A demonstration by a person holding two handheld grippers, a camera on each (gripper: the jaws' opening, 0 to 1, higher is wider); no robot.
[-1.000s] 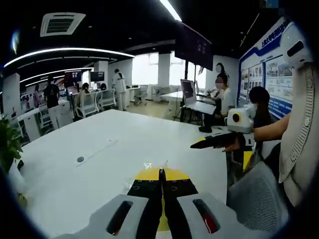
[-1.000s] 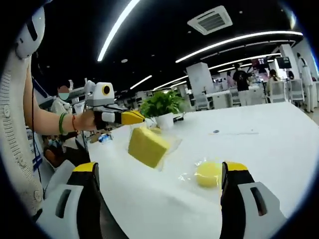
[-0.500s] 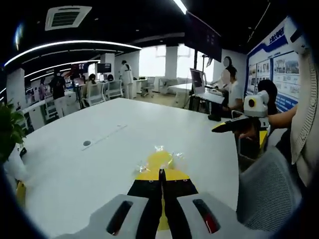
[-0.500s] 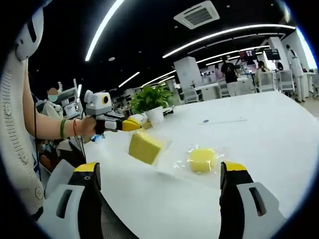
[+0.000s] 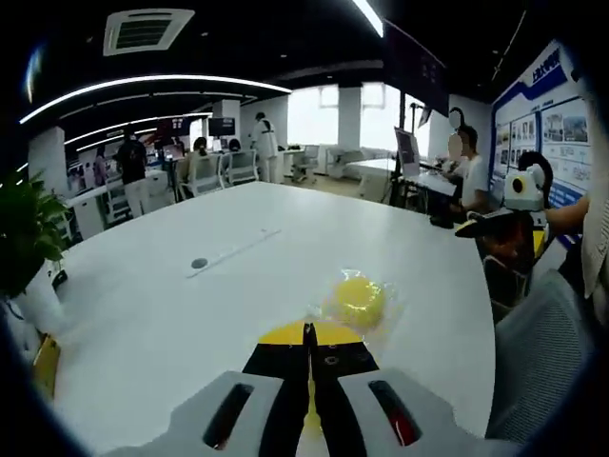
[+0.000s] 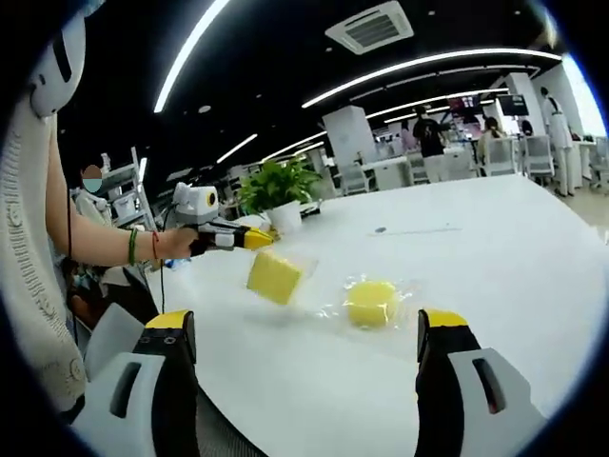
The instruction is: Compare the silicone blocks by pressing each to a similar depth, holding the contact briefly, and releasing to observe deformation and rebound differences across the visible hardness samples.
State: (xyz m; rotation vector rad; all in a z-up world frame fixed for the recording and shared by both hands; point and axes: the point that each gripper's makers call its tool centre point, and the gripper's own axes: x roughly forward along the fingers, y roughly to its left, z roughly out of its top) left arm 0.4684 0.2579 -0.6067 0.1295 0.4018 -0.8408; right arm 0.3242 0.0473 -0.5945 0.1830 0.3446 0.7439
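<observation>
Both views look across a big white table (image 5: 143, 324) in an open office. In the left gripper view, the left gripper (image 5: 309, 333) has its black, yellow-tipped jaws pressed together with no gap, and nothing between them as far as I can see. Just past its tips sits the round yellow block (image 5: 360, 297), wrapped in crinkly clear plastic and lying flat on the table, a bit to the right of the jaw line. The right gripper (image 5: 495, 224) pokes in from the right edge in that view, held up above the table's near edge, well apart from the round block.

In the right gripper view, the right gripper (image 6: 304, 328) is wide open, its two jaws standing far apart at the bottom with bare table between them. The same round yellow block (image 6: 371, 303) lies ahead of it, closer to the right jaw. To its left is the square yellow block (image 6: 274, 276), also in clear wrap, tilted up on a corner or edge. The left gripper (image 6: 249, 239) comes in from the left, held in a hand (image 6: 176, 244), with its yellow tip just above the square block; can't tell if it's actually touching.

A potted plant (image 6: 276, 190) stands at the far left of the table behind the blocks. Farther back are some chairs (image 5: 214, 171) and people standing at desks.
</observation>
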